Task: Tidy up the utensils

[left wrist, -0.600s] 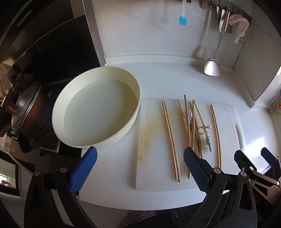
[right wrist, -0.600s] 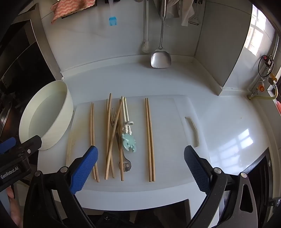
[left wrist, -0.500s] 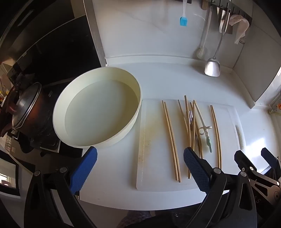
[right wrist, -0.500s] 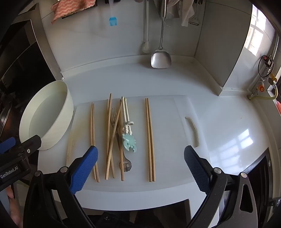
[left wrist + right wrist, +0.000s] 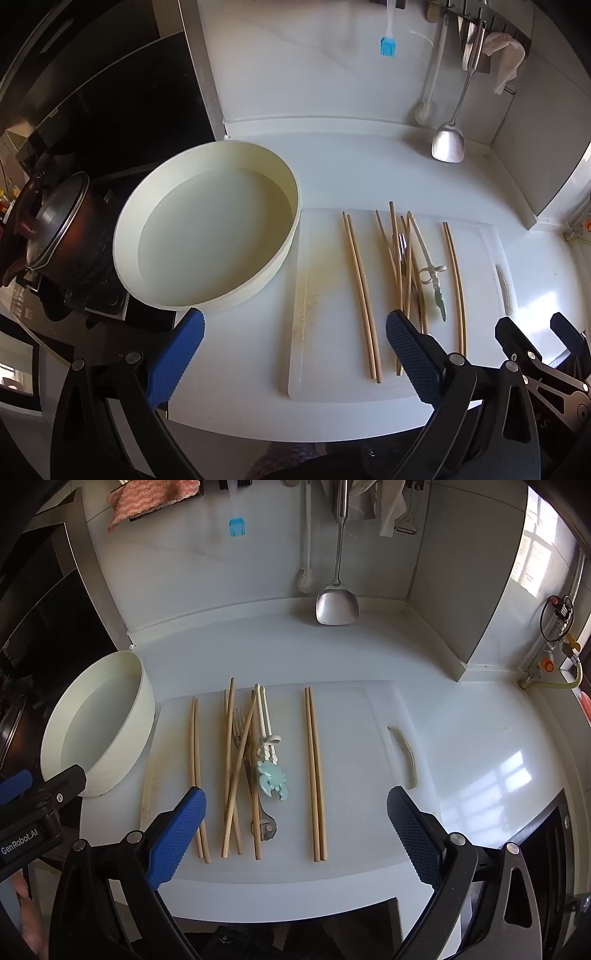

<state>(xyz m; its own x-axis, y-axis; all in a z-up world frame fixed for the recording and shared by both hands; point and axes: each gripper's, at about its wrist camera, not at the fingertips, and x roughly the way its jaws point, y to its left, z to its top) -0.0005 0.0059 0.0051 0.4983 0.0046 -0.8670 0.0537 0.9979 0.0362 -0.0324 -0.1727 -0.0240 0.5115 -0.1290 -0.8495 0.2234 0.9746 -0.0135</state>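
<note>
Both grippers, left (image 5: 293, 354) & right (image 5: 295, 834), spread wide, empty. Chopsticks (image 5: 315, 771) mid cutting board (image 5: 354, 864): light, stiff, thin, prob. slippery; pinch at mid-length, pairs together.

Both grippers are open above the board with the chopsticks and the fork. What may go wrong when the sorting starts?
1. The metal fork lies under crossed wooden chopsticks, so lifting one piece may drag or scatter its neighbours.
2. The thin straight chopstick pair lies flat on the white cutting board; the open right gripper may slip off it or take only one stick.
</note>
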